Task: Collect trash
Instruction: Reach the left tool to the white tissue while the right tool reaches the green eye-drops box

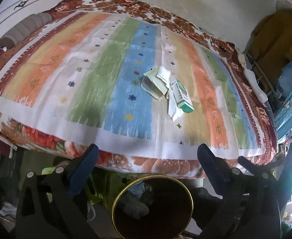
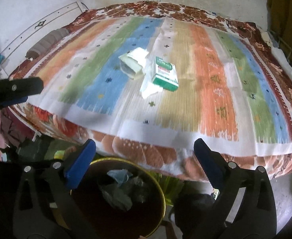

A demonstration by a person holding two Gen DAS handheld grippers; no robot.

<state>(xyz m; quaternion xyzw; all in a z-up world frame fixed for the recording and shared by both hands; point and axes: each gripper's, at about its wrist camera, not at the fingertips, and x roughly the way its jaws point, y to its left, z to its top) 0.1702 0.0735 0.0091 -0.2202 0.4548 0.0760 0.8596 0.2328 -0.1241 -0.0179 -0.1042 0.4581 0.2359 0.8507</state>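
A green and white carton [image 1: 182, 96] [image 2: 165, 73] lies on a white tissue [image 1: 174, 109] [image 2: 151, 88] in the middle of the striped bed cover. Beside it lies a crumpled pale box [image 1: 155, 84] [image 2: 131, 66] with more white paper [image 1: 164, 73] [image 2: 139, 52]. A dark bin with a gold rim [image 1: 126, 191] [image 2: 160, 183] stands on the floor below the bed edge and holds crumpled trash [image 1: 133, 205] [image 2: 119, 189]. My left gripper [image 1: 148, 155] is open and empty above the bin. My right gripper [image 2: 145, 149] is open and empty above the bin, short of the bed.
The bed [image 1: 110, 143] [image 2: 146, 131] has a floral blanket under the striped cover. A grey bolster [image 1: 23, 29] [image 2: 46, 40] lies at its far left. Clothes and a rack [image 1: 275, 59] stand to the right. The left gripper's finger [image 2: 16, 92] shows at left in the right wrist view.
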